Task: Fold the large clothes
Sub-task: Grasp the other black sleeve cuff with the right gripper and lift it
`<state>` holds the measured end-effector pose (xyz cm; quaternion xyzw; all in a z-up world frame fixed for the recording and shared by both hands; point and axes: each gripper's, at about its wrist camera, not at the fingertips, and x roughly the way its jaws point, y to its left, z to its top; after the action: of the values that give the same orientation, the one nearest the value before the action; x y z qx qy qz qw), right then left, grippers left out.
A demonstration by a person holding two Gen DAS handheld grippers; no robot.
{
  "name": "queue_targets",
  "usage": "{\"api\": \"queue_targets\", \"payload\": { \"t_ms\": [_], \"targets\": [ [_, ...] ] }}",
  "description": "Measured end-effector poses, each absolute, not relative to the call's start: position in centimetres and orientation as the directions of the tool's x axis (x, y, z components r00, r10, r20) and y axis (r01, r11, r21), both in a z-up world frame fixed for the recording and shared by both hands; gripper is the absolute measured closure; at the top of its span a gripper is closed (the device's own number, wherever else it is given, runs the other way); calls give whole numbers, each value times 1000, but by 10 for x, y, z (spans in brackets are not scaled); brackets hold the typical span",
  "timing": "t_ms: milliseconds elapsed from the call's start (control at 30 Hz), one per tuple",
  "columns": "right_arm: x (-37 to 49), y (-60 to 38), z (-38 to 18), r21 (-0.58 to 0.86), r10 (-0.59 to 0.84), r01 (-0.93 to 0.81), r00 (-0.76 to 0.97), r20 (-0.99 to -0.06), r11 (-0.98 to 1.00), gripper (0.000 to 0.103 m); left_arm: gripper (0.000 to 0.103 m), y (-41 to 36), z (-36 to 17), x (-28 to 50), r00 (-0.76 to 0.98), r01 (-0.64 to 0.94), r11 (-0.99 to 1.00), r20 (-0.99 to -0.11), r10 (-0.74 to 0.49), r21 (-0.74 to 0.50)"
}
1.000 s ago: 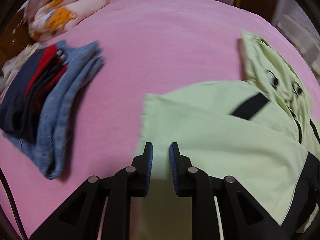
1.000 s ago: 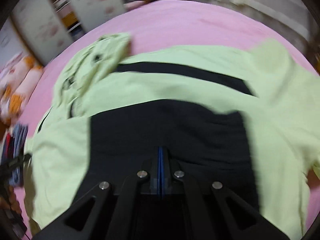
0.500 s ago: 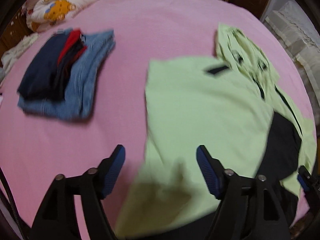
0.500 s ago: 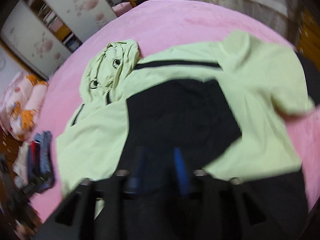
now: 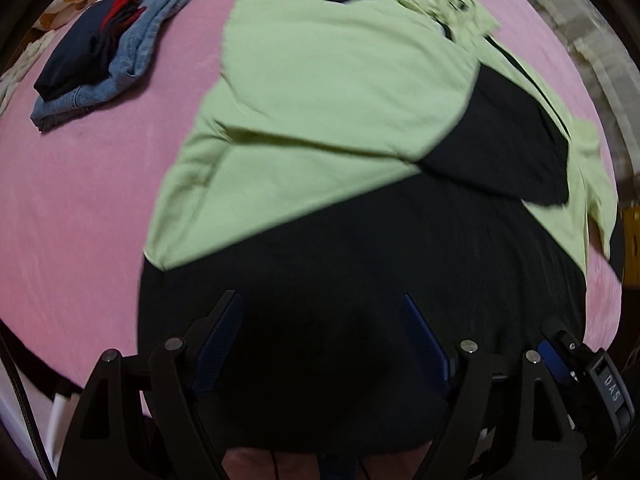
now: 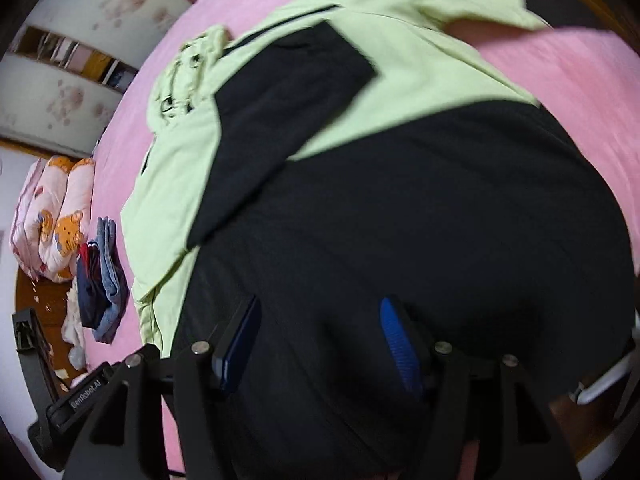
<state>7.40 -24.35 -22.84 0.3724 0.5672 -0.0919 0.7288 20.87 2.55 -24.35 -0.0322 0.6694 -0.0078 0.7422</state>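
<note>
Garment: pale-green and black hooded jacket (image 5: 332,92) spread on the pink bedsheet (image 5: 80,200), black hem at the near edge, hood toward the far edge.
Long axis: near edge to far edge.
Left gripper (image 5: 322,344): jaws just spread, nothing pinched, above the hem.
Right gripper (image 6: 318,342): likewise just opened, empty.
Nearer hand: both over the hem; neither clearly closer.
Aside: folded denim-and-navy pile (image 5: 108,48) toward the far left corner.

The hooded jacket (image 5: 328,92) is pale green with black panels, lying on a pink bedsheet (image 5: 72,200). The folded jeans (image 5: 136,52) are faded blue; the quilt (image 6: 60,224) is pink with orange bears.
</note>
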Motion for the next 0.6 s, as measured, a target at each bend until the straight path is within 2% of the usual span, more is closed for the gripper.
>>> {"api": "queue_targets", "payload": {
  "t_ms": [333, 600],
  "targets": [
    [24, -373, -220, 514, 372, 638, 357, -857, 573, 40, 23, -77, -210, 162, 86, -34, 999, -996, -38, -41],
    [8, -504, -195, 533, 317, 692, 429, -846, 487, 40, 23, -174, -182, 150, 108, -17, 997, -992, -70, -72]
  ]
}}
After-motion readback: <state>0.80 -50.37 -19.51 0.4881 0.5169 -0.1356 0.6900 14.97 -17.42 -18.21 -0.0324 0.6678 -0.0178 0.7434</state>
